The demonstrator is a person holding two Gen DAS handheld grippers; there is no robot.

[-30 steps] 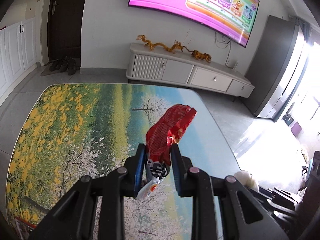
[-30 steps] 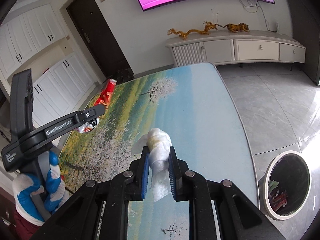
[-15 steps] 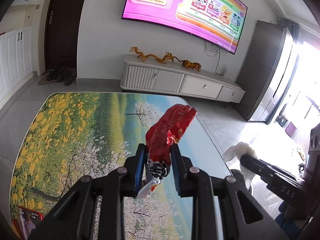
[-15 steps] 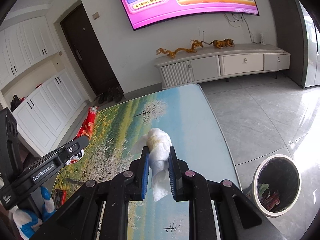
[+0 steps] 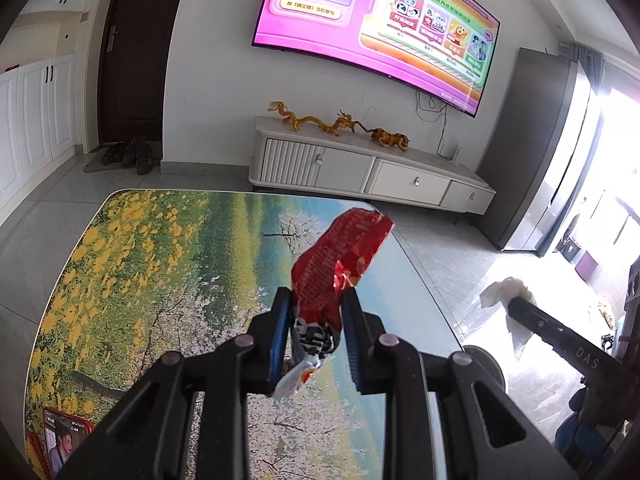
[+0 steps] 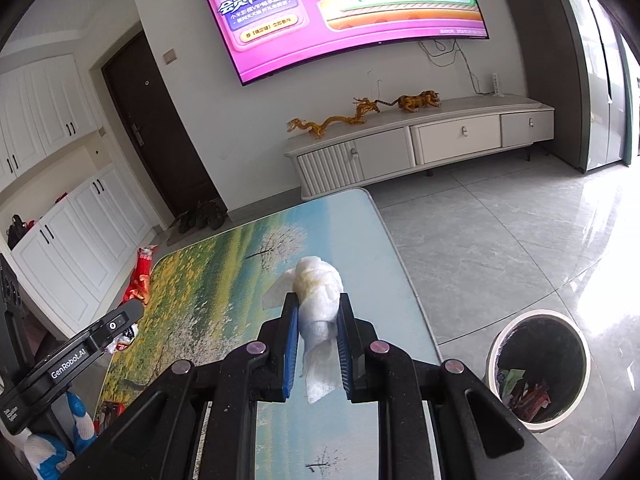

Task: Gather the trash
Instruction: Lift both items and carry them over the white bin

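Two grippers (image 5: 316,300) (image 6: 318,312). One red wrapper (image 5: 336,268), one white tissue (image 6: 320,300). One tabletop (image 5: 160,264), one phone (image 5: 64,440) on it. One bin (image 6: 538,368) on the floor. One TV (image 5: 376,20), one cabinet (image 5: 372,172), two dragon figures (image 5: 312,120) and one tiger (image 5: 390,138).

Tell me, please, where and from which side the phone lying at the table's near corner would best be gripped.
Probably across its long edges. The phone lies flat, screen up, at the near left corner of the table, so a hand-held gripper should come from above. Both are busy: the left hand-held gripper holds a red wrapper, the right hand-held gripper a tissue.
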